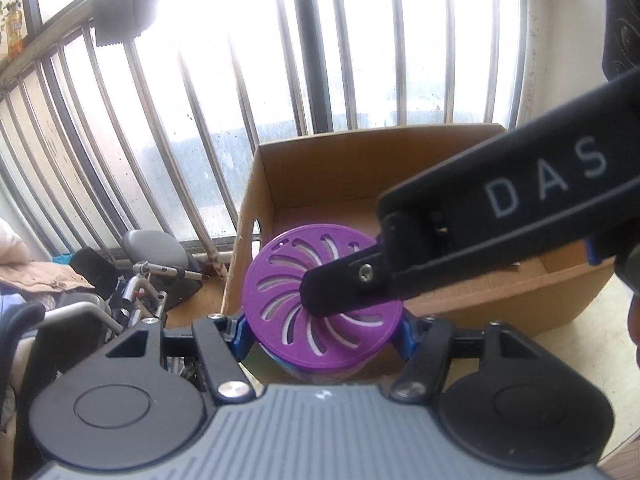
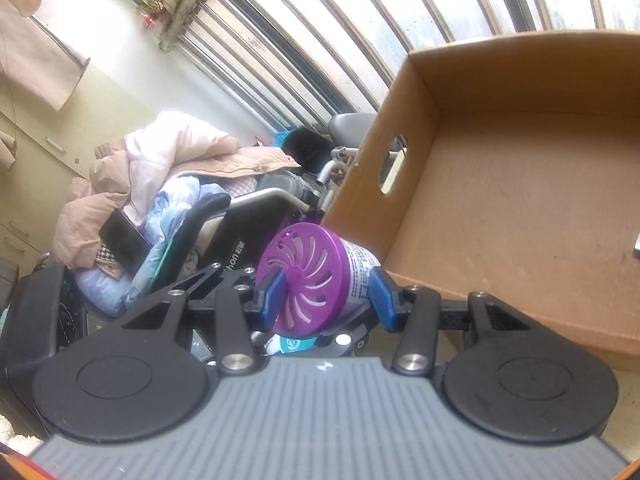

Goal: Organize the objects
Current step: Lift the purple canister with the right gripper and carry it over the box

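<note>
A round can with a purple slotted lid [image 1: 320, 300] is held in the air in front of an open cardboard box [image 1: 360, 168]. My left gripper [image 1: 322, 332] is shut on the can's body, one blue pad on each side. My right gripper [image 2: 326, 298] also grips the can [image 2: 316, 284]: one blue pad lies on the purple lid, the other on the can's far end. The right gripper's black body [image 1: 500, 216] crosses the left wrist view from the right. The box [image 2: 520, 184] sits right behind the can, its floor mostly bare.
A barred window [image 1: 280, 60] runs behind the box. A wheelchair [image 2: 256, 216] piled with coats [image 2: 160, 168] stands to the left. The box has a cut-out handle hole [image 2: 394, 164] and a small pale item at its right edge [image 2: 637, 246].
</note>
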A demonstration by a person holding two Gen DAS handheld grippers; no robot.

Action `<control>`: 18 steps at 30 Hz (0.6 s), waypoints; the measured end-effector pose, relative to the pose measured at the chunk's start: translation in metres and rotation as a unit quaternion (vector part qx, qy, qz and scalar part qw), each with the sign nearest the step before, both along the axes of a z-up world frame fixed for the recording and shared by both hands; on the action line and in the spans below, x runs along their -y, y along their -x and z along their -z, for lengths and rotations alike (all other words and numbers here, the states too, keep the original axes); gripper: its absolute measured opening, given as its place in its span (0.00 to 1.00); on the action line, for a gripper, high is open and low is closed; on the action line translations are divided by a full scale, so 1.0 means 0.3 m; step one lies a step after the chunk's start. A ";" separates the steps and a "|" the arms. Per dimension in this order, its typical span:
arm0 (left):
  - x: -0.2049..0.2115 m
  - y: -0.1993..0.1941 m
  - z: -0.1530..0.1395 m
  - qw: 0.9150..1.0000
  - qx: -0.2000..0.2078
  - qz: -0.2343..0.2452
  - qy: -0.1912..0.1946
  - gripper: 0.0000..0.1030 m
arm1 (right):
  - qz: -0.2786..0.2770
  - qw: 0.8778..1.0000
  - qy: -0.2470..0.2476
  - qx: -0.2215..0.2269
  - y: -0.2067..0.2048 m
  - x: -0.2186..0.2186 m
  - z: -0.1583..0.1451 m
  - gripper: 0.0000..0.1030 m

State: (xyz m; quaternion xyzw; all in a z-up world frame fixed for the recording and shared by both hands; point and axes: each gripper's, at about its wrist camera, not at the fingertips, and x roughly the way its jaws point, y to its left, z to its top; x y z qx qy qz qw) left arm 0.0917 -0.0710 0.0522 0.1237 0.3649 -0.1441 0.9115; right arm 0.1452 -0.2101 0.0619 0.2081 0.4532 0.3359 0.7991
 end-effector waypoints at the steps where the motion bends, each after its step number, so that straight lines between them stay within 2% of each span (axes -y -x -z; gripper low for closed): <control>1: -0.004 -0.010 -0.014 1.000 0.001 0.000 -0.002 0.64 | -0.001 1.000 -0.003 0.001 -0.012 -0.003 -0.010 0.45; 10: 0.025 -0.147 -0.105 1.000 0.013 -0.008 -0.022 0.64 | -0.009 1.000 -0.024 0.016 -0.160 -0.005 -0.080 0.45; 18: 0.085 -0.368 -0.100 1.000 -0.004 -0.014 -0.021 0.64 | -0.004 1.000 -0.023 0.019 -0.380 0.024 -0.074 0.45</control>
